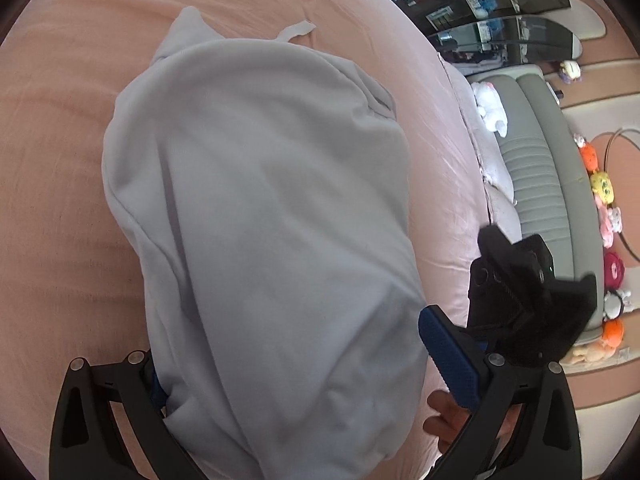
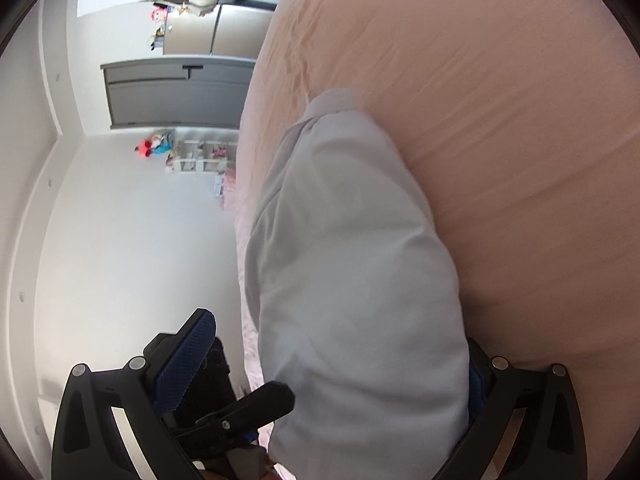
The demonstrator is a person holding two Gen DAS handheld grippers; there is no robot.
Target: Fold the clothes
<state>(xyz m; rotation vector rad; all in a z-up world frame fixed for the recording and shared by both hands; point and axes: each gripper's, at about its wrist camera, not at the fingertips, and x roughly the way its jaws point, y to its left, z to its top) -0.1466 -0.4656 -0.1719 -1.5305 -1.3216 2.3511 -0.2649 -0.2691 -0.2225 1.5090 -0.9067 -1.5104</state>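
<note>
A pale grey garment [image 1: 260,216] lies bundled on the peach-sheeted bed [image 1: 60,140], its long axis running from the bottom centre of the left wrist frame up toward the upper left, with a narrow strap [image 1: 298,31] poking out at the far end. The left gripper [image 1: 304,372] has its jaws spread wide around the near end of the cloth, one blue pad mostly buried under it. The right gripper [image 2: 328,368] likewise straddles the bundle with wide jaws; whether either truly pinches fabric is hidden. A hand [image 1: 444,420] shows at lower right, partly cut off.
</note>
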